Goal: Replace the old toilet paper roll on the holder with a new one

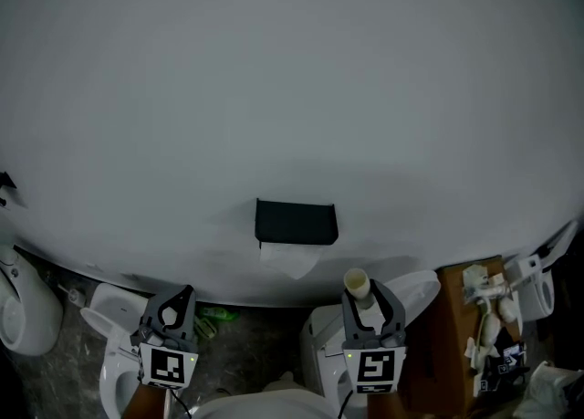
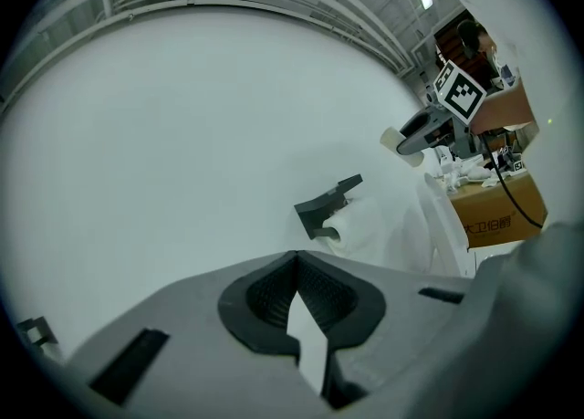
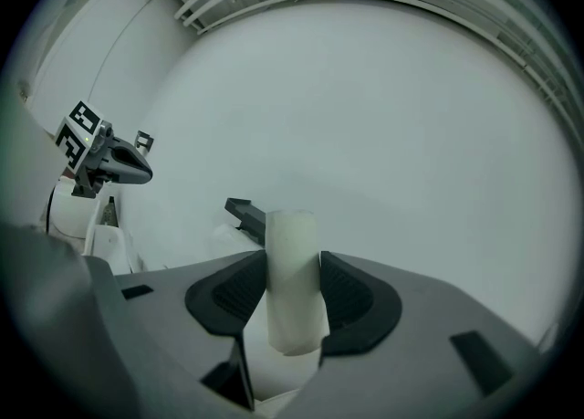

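Right tongs [image 1: 371, 301] clamped on an upright cardboard tube [image 3: 290, 271], left tongs [image 1: 179, 298] shut and empty: seemingly past removing the old core, with white paper [image 1: 290, 259] already under the black holder [image 1: 296, 223] at frame centre, probably just discarding left.

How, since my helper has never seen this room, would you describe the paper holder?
Start at the big white wall. Low at its middle is the paper holder, a small box. Unlike the pale toilets below, it is black, with white paper hanging under it.
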